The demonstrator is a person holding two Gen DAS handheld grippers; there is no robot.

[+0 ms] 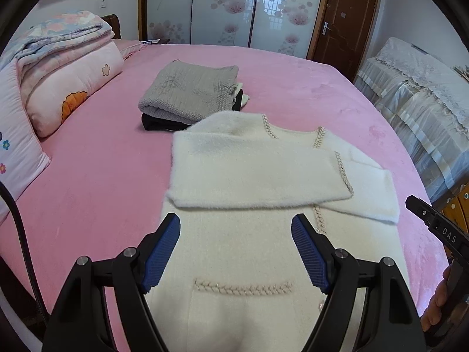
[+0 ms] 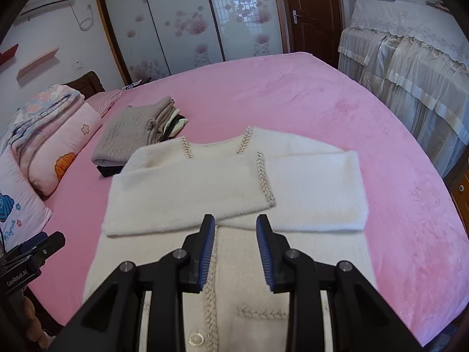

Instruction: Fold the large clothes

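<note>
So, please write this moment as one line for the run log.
left gripper: open, empty | right gripper: open, empty | white cardigan: flat on pink bed, both sleeves folded across chest | hem fold: not yet done

Home bedroom: pink bed [image 1: 117, 152], wardrobe [image 1: 222, 6], folded quilts [image 1: 67, 58].

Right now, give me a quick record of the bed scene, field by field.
garment: white cardigan flat on pink bed, both sleeves folded across chest
left tongs: open, empty, over the hem
right tongs: open, empty, over the button placket
done pile: grey sweater on top, beyond the collar
bedding: folded quilts at left
</note>
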